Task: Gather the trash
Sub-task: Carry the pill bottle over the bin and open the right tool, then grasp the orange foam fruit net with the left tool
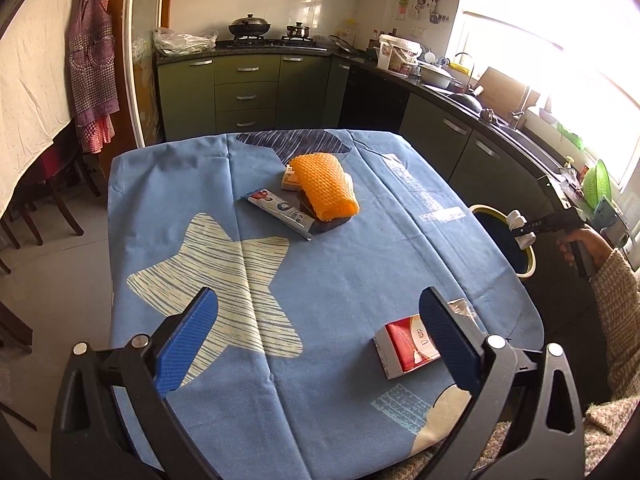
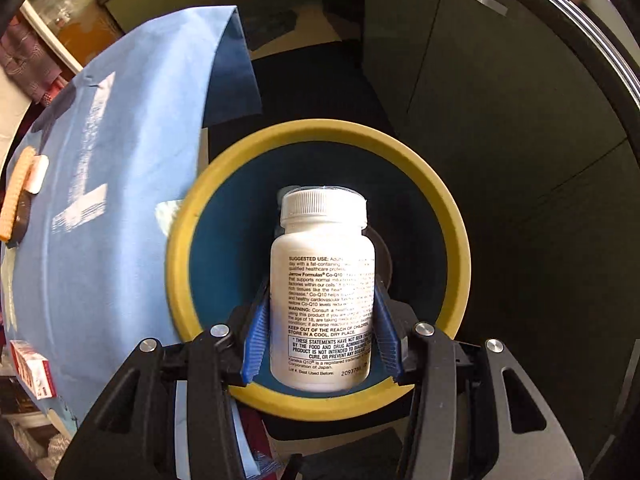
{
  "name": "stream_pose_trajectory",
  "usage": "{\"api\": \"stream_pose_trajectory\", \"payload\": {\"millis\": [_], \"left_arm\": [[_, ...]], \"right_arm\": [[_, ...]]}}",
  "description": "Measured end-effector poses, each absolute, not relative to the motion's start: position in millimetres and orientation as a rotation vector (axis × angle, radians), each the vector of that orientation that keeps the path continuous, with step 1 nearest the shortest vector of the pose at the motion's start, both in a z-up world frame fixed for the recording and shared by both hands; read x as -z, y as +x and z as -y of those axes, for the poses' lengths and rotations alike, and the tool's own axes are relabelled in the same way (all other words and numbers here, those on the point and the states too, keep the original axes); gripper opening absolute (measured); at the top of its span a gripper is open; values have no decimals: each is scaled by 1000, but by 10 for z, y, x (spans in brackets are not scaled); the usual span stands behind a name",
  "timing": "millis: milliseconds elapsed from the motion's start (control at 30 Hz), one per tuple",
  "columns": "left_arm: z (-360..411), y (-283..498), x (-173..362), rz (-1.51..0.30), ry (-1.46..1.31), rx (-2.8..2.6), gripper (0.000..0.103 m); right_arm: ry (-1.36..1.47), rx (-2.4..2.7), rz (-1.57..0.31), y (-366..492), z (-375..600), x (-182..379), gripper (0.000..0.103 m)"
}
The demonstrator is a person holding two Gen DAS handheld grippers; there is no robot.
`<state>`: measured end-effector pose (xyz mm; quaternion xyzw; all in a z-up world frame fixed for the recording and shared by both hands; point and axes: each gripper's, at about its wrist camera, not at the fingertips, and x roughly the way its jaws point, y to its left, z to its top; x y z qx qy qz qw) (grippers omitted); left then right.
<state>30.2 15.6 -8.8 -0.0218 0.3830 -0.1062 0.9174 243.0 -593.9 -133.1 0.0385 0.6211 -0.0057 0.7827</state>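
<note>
While your right gripper (image 2: 322, 320) points down over the yellow-rimmed bin (image 2: 448, 216) beside the table (image 1: 340, 272), its blue pads clamp a white pill bottle (image 2: 322, 280) above the bin's mouth. Your left gripper (image 1: 320, 340) hangs over the blue tablecloth, jaws wide apart, nothing between them. Red-and-white carton (image 1: 404, 344) lies beside its right finger; orange mesh (image 1: 326, 184) and wrapper (image 1: 280, 212) sit mid-table.

White pill bottle (image 2: 322, 292), cap on, held over yellow-rimmed bin (image 2: 452, 216) beside table. On table: red/white carton (image 1: 404, 346) near edge; orange mesh (image 1: 326, 186) atop pile w/ wrapper (image 1: 280, 214) mid-table.
</note>
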Motion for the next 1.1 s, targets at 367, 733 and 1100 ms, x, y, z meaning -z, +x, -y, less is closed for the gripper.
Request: {"api": "stream_pose_trajectory", "payload": {"millis": [367, 733, 1100], "left_arm": [[-78, 407, 172, -819, -22, 253, 96], [448, 1613, 135, -937, 16, 357, 96], [431, 3118, 723, -1202, -109, 147, 96]], "right_arm": [[94, 11, -1252, 2268, 5826, 1088, 65], [46, -133, -1217, 1991, 5210, 851, 66], [42, -203, -1243, 1802, 5134, 1004, 66]]}}
